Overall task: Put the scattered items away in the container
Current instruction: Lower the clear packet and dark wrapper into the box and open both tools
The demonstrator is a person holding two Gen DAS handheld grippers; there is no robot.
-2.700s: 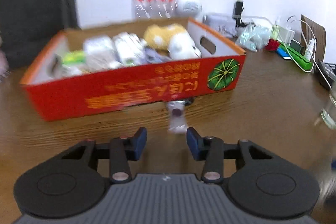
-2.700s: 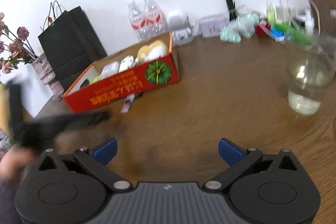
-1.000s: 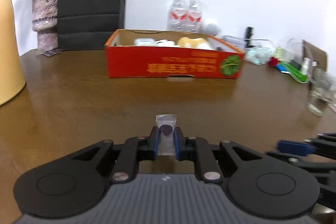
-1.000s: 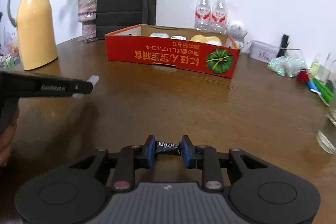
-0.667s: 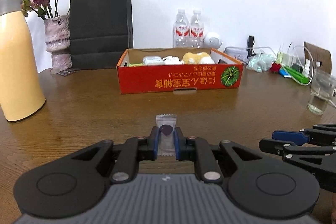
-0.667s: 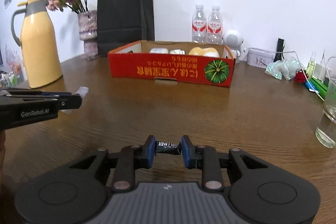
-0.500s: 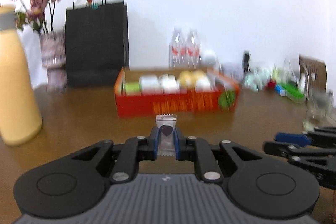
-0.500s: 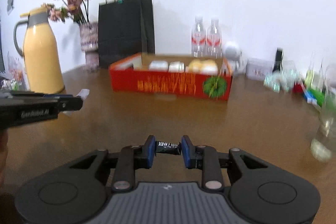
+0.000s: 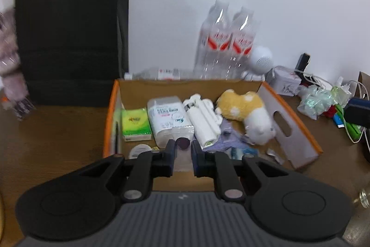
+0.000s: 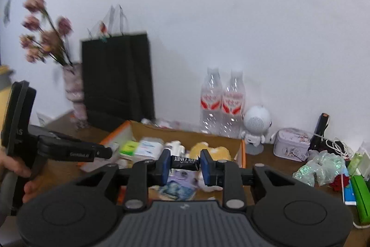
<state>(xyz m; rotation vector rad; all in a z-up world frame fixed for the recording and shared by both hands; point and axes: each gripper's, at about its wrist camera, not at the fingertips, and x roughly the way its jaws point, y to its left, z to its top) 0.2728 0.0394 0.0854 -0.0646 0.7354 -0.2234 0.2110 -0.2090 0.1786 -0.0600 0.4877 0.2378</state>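
Two handheld grippers hang over an open cardboard box [image 9: 288,122] on a wooden table [image 9: 57,131]. The left gripper [image 9: 183,148] pinches a clear sweet wrapper [image 9: 182,143] with a dark sweet inside; its jaws are narrow, closed on it, above the box's near edge. The right gripper [image 10: 184,162] clamps a black candy bar [image 10: 185,161] endwise between blue pads, in front of the box and seemingly just short of its middle, though blur makes that uncertain. To do the drop well, each gripper should probably move fully past the near wall, sink low over a bare patch of the box floor, then open, so the light sweets do not bounce out. In the box: one green tissue pack [image 9: 136,123], one white wipes pack [image 9: 168,122], one white folding stick [image 9: 204,124], one yellow-and-white plush [image 9: 247,112], and some small wrappers. Behind stand two water bottles [image 9: 226,45], one black bag [image 9: 69,27] and one round white speaker [image 9: 261,59].
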